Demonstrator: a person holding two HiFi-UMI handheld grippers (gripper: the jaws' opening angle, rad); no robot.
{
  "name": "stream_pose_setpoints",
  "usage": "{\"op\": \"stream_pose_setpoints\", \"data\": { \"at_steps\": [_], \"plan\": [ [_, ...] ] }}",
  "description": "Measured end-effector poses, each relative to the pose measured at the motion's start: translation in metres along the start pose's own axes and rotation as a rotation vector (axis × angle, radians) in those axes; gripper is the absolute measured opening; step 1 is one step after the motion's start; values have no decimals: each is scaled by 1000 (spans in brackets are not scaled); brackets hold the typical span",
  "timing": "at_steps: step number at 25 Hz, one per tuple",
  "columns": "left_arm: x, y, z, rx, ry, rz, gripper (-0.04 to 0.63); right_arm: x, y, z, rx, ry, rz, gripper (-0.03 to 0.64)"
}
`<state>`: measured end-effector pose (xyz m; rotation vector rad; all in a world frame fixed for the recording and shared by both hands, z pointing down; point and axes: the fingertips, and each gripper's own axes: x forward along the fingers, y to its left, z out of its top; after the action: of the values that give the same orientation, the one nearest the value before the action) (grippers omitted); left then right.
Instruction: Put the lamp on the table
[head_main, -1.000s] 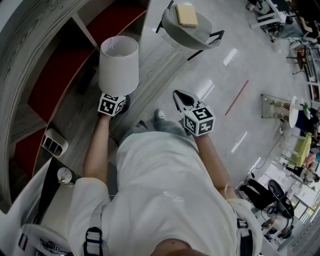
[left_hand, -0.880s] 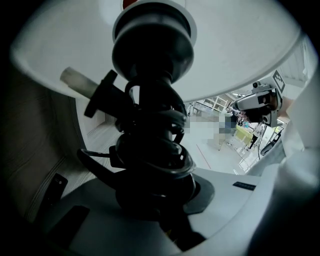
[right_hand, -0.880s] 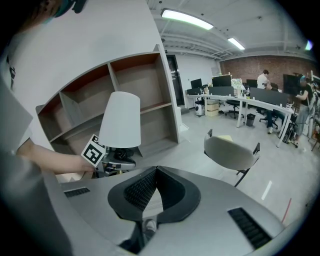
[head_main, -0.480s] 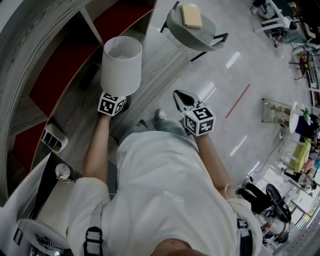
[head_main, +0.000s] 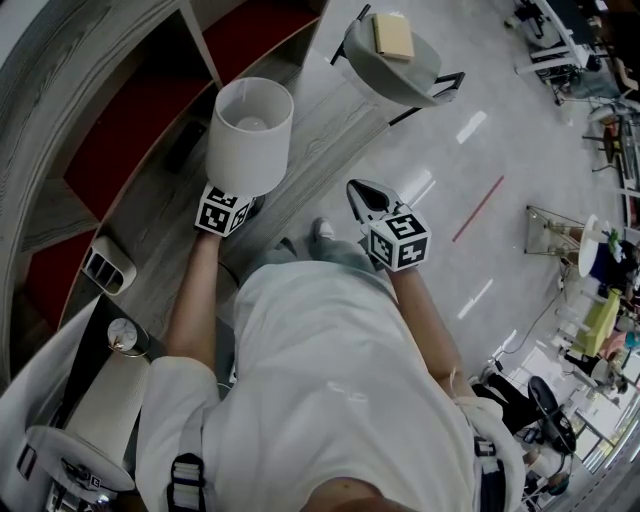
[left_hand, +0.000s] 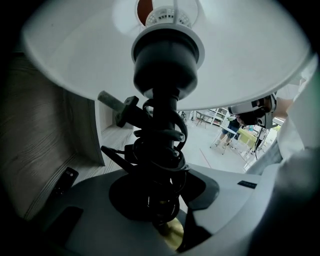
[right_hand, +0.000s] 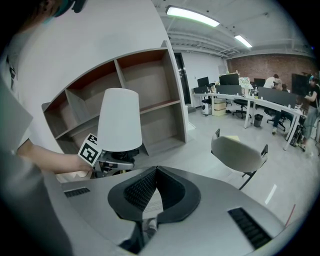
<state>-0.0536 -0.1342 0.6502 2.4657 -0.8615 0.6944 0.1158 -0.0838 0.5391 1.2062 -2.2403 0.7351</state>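
The lamp (head_main: 250, 135) is standing upright on the grey wood-grain table (head_main: 150, 235) at the left of the scene, in front of the shelf unit (head_main: 120, 130) with red-backed bays. Its base is mostly hiding behind the left gripper (head_main: 243, 203), so how squarely it is sitting cannot be told.

The left gripper's jaws have just been opening, and in the left gripper view the dark stem, wrapped in its coiled cord (left_hand: 160, 145), is sitting between them, with the pads no longer appearing to be pressing on it. The right gripper (head_main: 362, 195) is hanging over the floor to the right, well apart from the lamp, its jaws meeting at the tips and holding nothing.

The main risk is probably lying in the withdrawal. The cord loops are bulging out around the stem just beside the pads, so a jaw pulling back at a slant could be snagging a loop and dragging the lamp with it. The wide white shade is making the lamp look top-heavy, so even a light tug could be tipping it toward the person. The lamp also seems to be standing near the table's near edge, so a slide that way could be sending it to the floor. The right gripper is sitting too far off to be steadying anything.
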Motion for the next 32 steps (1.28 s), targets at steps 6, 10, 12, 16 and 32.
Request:
{"op": "stream_pose_setpoints", "data": {
  "at_steps": [6, 10, 12, 16, 32],
  "plan": [
    [-12, 0, -3, 3, -9, 12, 152, 4, 4, 1, -11, 8, 17, 29],
    [-12, -4, -14, 7, -12, 4, 164, 7, 9, 2, -21, 12, 33, 29],
    [-14, -5, -13, 10, -17, 6, 169, 9, 10, 3, -26, 14, 39, 29],
    [-22, -8, -10, 9, -25, 18, 175, 10, 14, 5, -36, 14, 54, 29],
    [-55, -9, -43, -89, -10, 81, 212, 24, 37, 4, -82, 33, 136, 29]
  ]
}}
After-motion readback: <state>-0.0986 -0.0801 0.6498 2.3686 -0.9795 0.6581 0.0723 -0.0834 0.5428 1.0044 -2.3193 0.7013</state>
